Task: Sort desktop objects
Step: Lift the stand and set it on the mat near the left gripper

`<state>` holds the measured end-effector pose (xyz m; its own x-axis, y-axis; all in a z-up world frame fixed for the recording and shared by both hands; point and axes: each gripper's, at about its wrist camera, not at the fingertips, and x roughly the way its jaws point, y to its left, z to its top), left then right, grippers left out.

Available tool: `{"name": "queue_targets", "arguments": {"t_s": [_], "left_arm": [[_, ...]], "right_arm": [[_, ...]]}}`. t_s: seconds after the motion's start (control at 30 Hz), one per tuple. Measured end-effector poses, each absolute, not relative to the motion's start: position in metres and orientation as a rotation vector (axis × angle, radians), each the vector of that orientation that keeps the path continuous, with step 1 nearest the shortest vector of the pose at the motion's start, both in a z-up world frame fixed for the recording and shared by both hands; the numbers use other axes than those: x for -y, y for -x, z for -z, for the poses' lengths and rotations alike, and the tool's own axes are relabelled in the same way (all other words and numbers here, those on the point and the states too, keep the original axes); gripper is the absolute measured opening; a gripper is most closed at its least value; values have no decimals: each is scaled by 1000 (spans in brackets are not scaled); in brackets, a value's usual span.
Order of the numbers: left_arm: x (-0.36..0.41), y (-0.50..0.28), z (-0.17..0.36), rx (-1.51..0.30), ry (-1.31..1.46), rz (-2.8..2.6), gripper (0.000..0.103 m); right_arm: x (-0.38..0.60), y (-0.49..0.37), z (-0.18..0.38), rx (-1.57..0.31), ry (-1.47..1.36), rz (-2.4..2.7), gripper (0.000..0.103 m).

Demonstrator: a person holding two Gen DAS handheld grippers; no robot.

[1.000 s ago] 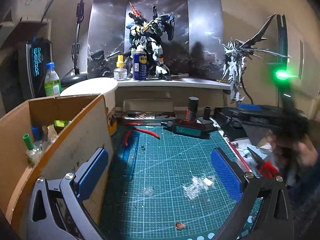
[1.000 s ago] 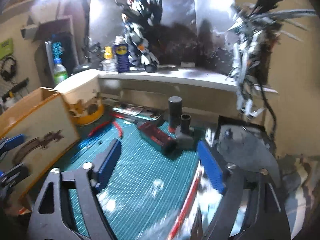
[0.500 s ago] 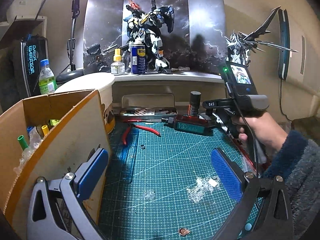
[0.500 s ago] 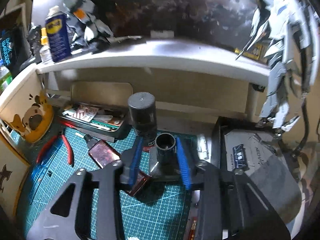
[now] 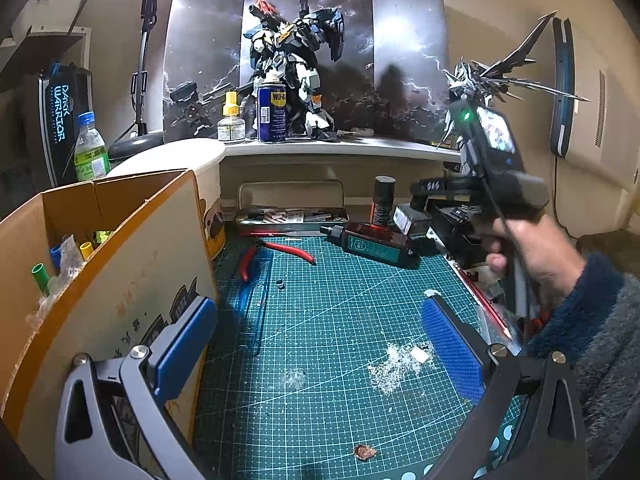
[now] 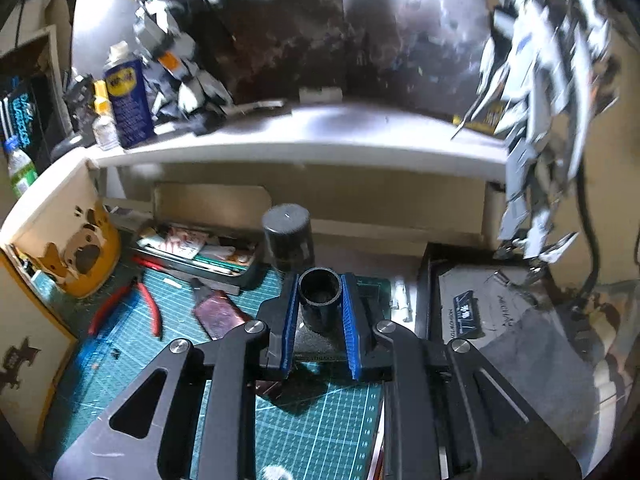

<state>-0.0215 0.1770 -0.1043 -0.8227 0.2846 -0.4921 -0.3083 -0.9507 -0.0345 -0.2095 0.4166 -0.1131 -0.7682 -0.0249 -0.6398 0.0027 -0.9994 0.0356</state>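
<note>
left wrist view: the left gripper hangs over a green gridded cutting mat, its ribbed blue pads wide apart with nothing between them; a corrugated cardboard box stands just beside the left pad, with coloured marker caps poking up inside; red-handled pliers and a dark flat bottle lie farther back on the mat, near an open metal tin and a black cylindrical can; white shavings are scattered near the right pad; a hand in a fuzzy blue sleeve grips the other tool at the right edge.

right wrist view: the right gripper has its blue pads clamped on a short matte black tube, open-topped, standing on a dark textured base at the mat's back edge; the can stands just behind it; a blurred wd-40 can and a white model figure are on the pale shelf above.
</note>
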Motion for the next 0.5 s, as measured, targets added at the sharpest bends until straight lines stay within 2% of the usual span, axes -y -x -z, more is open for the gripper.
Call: {"name": "queue_targets", "arguments": {"t_s": [0.27,0.5], "left_arm": [[-167,-2,99,-54,652,-2678,103],[-159,-46,104,-67,614,-2643,103]], "right_arm": [[-390,141,75,24,-1023,2854,19],[-348,58,77,78,-1089,2702,19]]}}
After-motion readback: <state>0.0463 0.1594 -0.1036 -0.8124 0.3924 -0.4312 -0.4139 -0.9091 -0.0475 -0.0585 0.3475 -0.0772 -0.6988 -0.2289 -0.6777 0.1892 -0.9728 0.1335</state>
